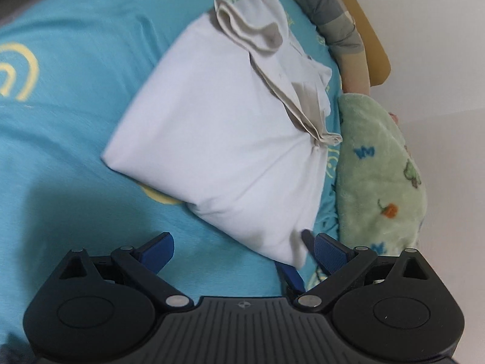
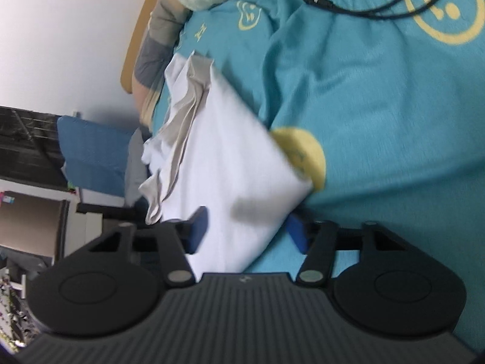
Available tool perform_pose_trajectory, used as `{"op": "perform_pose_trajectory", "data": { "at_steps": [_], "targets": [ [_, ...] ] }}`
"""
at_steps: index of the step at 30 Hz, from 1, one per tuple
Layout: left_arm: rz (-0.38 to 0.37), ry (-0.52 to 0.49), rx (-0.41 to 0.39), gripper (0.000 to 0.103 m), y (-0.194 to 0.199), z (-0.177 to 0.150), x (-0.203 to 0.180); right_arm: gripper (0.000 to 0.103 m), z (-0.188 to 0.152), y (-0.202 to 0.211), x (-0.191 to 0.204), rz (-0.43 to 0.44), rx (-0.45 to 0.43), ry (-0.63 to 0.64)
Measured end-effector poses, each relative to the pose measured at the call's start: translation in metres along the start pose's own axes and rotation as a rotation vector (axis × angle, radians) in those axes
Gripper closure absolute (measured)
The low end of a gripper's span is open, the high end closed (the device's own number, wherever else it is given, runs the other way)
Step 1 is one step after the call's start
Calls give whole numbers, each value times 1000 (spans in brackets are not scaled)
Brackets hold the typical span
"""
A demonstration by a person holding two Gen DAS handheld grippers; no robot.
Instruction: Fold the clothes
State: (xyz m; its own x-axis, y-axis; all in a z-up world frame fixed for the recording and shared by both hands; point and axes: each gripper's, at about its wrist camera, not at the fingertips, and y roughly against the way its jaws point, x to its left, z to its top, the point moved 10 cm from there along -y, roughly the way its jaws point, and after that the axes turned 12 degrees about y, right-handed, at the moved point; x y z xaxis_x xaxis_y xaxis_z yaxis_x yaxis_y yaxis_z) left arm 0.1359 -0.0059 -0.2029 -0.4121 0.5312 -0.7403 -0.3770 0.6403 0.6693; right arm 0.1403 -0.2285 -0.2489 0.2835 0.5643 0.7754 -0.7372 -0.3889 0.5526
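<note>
1. We see the left gripper [image 1: 242, 250] with jaws wide apart, gripping nothing, its right pad beside the shirt's near corner.
2. Our right gripper [image 2: 247, 232] has the white shirt [image 1: 212, 139] between its pads.
3. The shirt lies folded on the teal sheet [image 1: 69, 139], near a green blanket [image 1: 379, 176].

I see a bed [image 1: 75, 139] under a teal sheet [image 2: 379, 115] printed with yellow smiley rings. A folded white shirt [image 1: 212, 139] lies on it mid-frame in my left view, collar end toward one o'clock. A green fleece blanket [image 1: 379, 176] sits at three o'clock, just beside the shirt. In my right view, a black cable [image 2: 348, 6] lies on the sheet at one o'clock.
</note>
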Motion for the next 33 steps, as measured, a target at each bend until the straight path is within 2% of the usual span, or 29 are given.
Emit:
{"op": "perform_pose_trajectory", "data": {
  "at_steps": [2,3,5,7,9,12,14,15,17,18,20,22,28,31,33],
  "targets": [
    [-37,34,39,3,-14,-3,-2,91,3,-4,0,-41,6,46],
    [-51,38,49,3,-19,-3,-3,94,4,-5,1,-43,3,67],
    [-75,40,45,4,-25,-1,-6,96,9,-1,9,-11,-17,82],
    [-90,49,18,6,-26,5,-6,96,17,9,24,63,-64,85],
    [-94,77,-46,9,-18,17,-2,97,28,24,42,137,-133,109],
    [-91,132,-146,15,-2,34,8,97,40,41,63,170,-221,192],
    [-78,192,-197,28,7,43,20,97,44,44,64,158,-239,216],
    [-72,211,-205,31,8,45,24,97,44,42,60,154,-231,199],
    [-59,242,-216,48,8,47,30,97,44,37,50,147,-210,150],
    [-52,246,-224,53,9,48,32,97,44,36,44,142,-204,131],
    [-62,223,-250,76,15,52,26,97,44,36,38,126,-201,121],
    [-76,197,-277,86,22,56,19,97,44,36,37,116,-204,129],
    [-137,66,-360,94,54,58,-17,97,43,45,51,129,-226,210],
    [-211,20,-400,95,88,44,-31,97,39,64,62,165,-253,222],
    [-239,-14,-397,96,112,28,-37,97,34,83,72,180,-283,259]
  ]
}}
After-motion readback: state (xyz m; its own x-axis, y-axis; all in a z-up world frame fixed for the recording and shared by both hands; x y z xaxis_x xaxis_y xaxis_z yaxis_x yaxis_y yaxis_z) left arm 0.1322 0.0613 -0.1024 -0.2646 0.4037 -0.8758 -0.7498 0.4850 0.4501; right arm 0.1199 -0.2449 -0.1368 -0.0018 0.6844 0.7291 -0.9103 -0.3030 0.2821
